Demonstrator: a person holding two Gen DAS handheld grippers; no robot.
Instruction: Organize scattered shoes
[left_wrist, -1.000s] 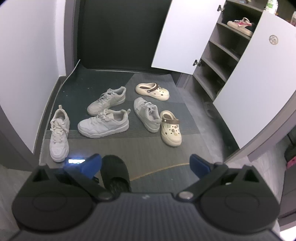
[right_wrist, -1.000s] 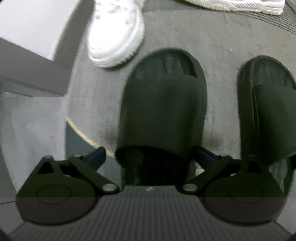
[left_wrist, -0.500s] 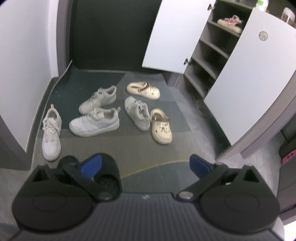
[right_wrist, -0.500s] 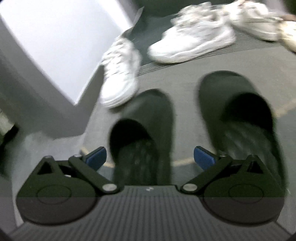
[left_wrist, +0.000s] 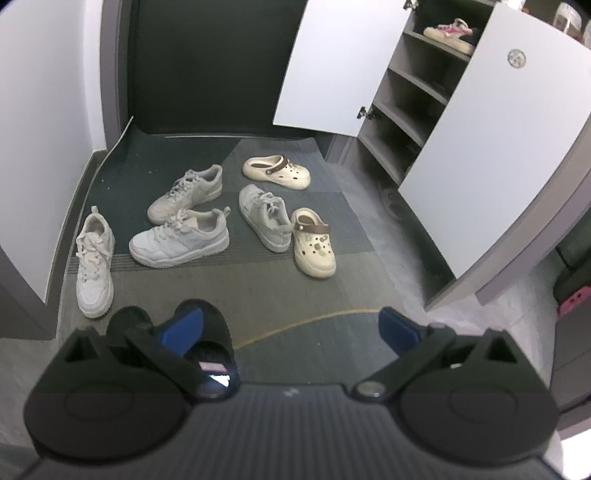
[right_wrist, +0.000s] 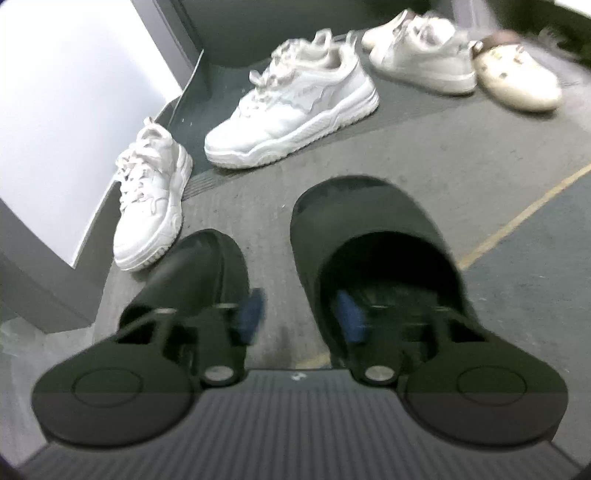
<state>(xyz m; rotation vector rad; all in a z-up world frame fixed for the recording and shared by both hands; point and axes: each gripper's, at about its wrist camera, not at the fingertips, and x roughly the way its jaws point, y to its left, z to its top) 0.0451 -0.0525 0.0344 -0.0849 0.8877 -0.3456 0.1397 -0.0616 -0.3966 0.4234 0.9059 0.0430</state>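
Left gripper (left_wrist: 291, 325): jaws spread wide, holding nothing
Right gripper (right_wrist: 301, 314): jaws partly closed (blurred), gap between two black slippers (right_wrist: 376, 251)
White sneakers (right_wrist: 291, 107): 12 o'clock on mat (right_wrist: 461, 155)

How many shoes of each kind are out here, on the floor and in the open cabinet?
White sneakers: 4
Cream clogs: 2
Black slippers: 2
Pink-and-cream shoe on the cabinet shelf: 1, as far as can be seen
Total: 9
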